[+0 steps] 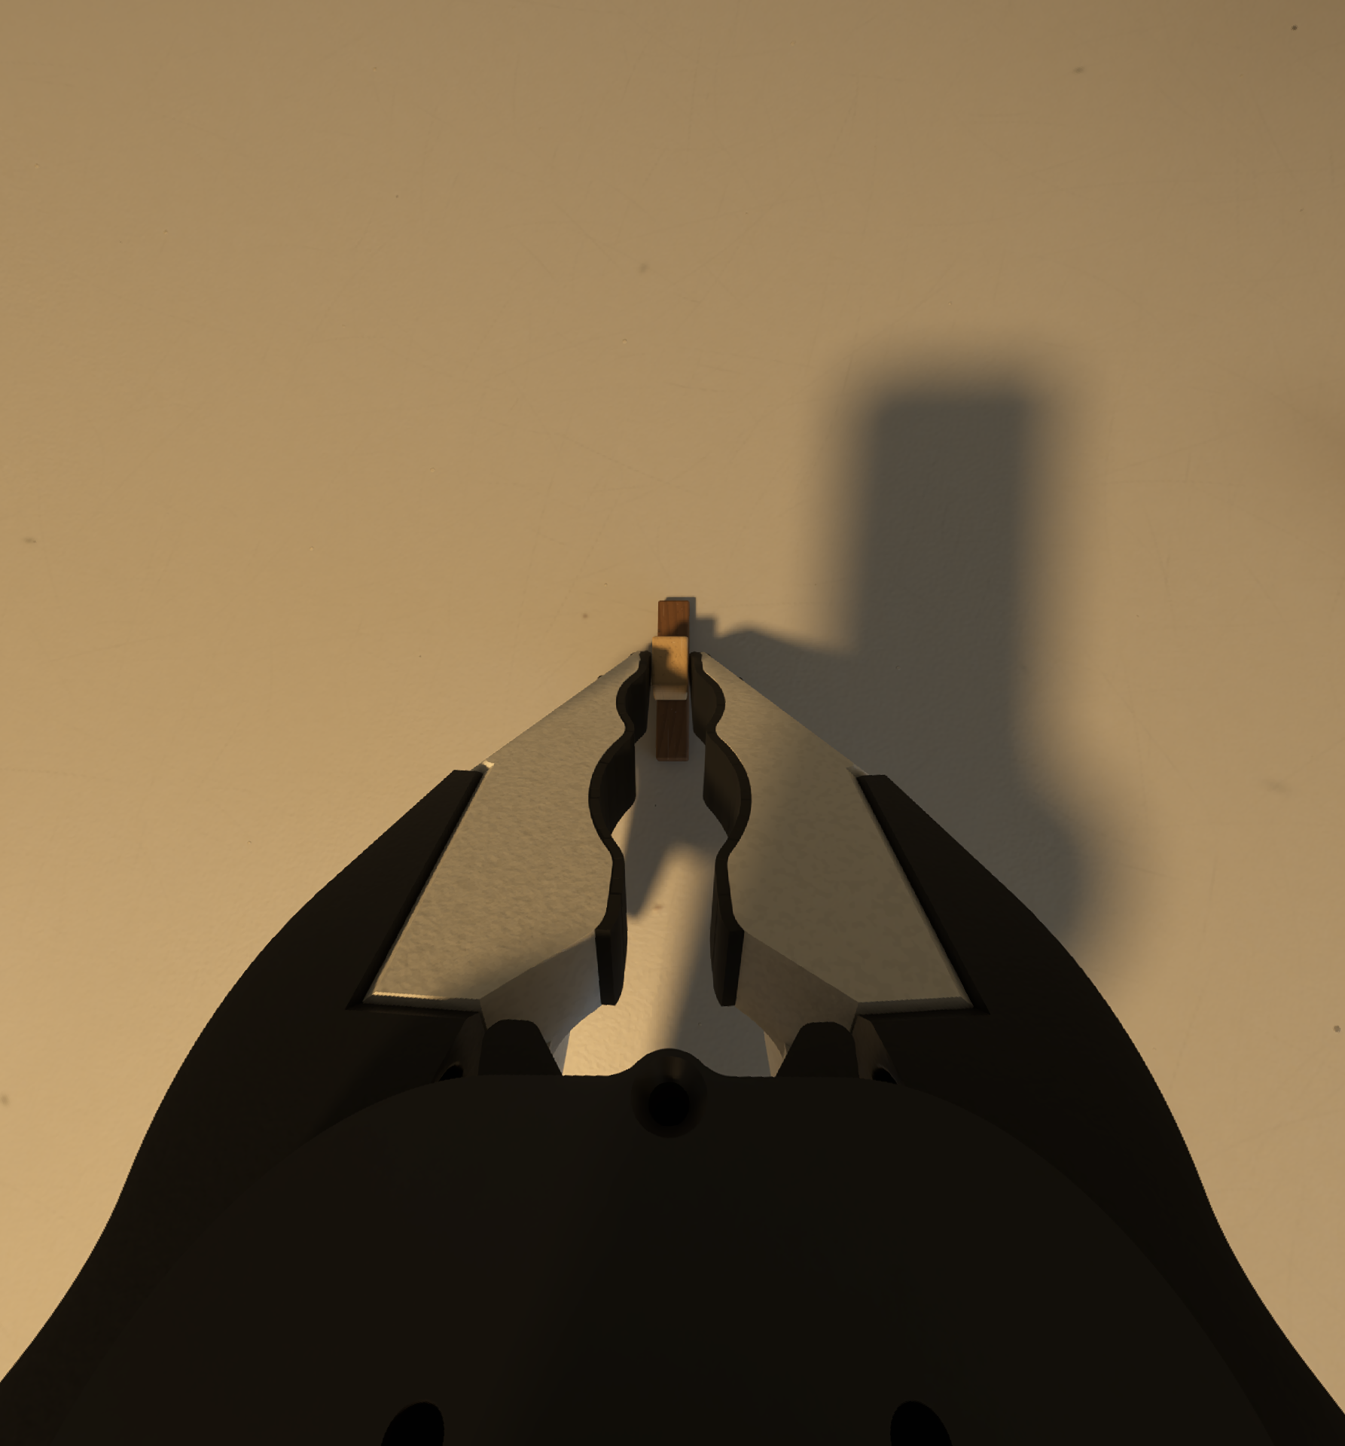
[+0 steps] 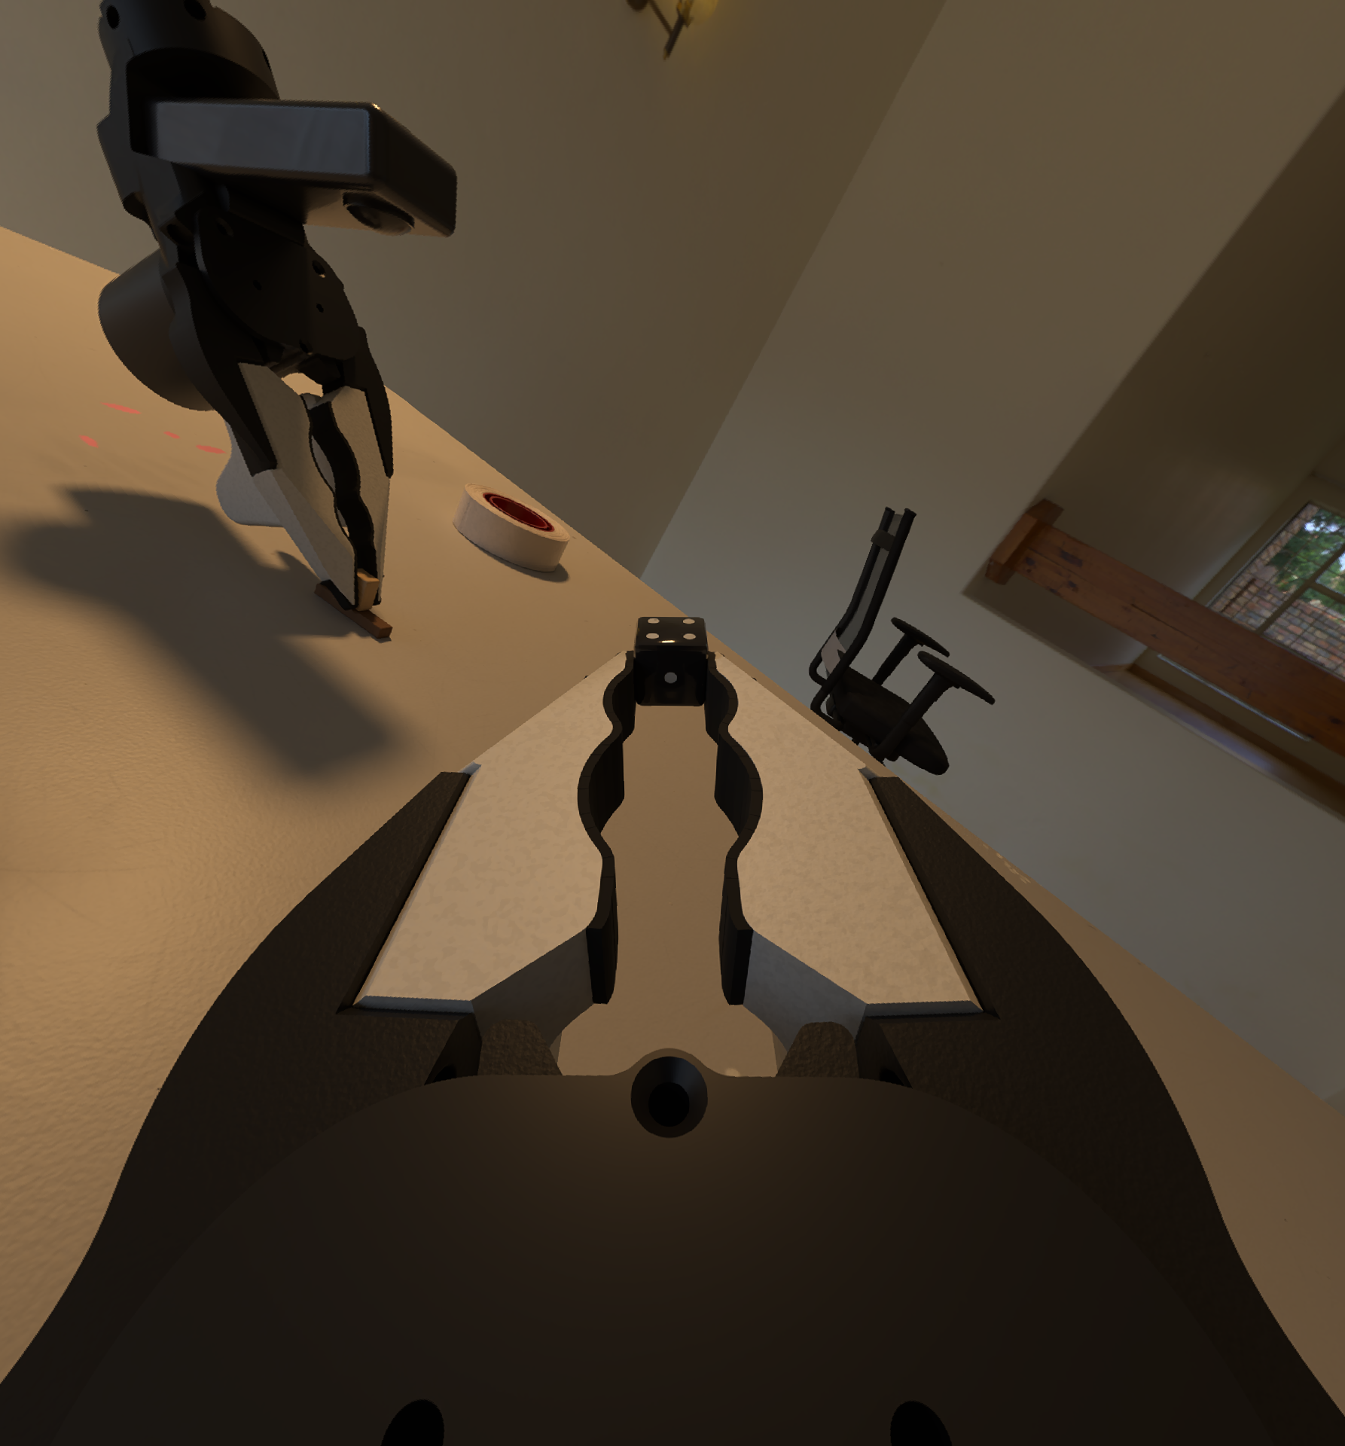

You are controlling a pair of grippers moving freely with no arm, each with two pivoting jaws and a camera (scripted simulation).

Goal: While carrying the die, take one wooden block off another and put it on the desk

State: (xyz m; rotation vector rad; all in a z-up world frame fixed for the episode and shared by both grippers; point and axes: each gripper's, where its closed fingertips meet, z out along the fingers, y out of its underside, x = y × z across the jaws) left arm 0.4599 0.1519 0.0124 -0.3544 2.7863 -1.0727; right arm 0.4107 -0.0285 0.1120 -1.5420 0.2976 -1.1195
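A small light wooden block [image 1: 669,657] lies crosswise on a dark brown wooden block [image 1: 672,620] on the tan desk [image 1: 341,391]. My left gripper [image 1: 669,667] points down at the desk, its fingertips shut on the light block's two sides; the light block still sits on the dark one. In the right wrist view the left gripper [image 2: 363,591] stands over the same stack, light block [image 2: 368,585] on dark block [image 2: 376,624]. My right gripper [image 2: 669,665] is shut on a black die [image 2: 671,635] with white pips and holds it above the desk near its edge.
A white tape roll [image 2: 513,532] with a red core lies near the desk's far edge, right of the blocks. A white object [image 2: 239,501] and a dark round object [image 2: 133,336] sit behind the left gripper. An office chair [image 2: 888,696] stands beyond the desk.
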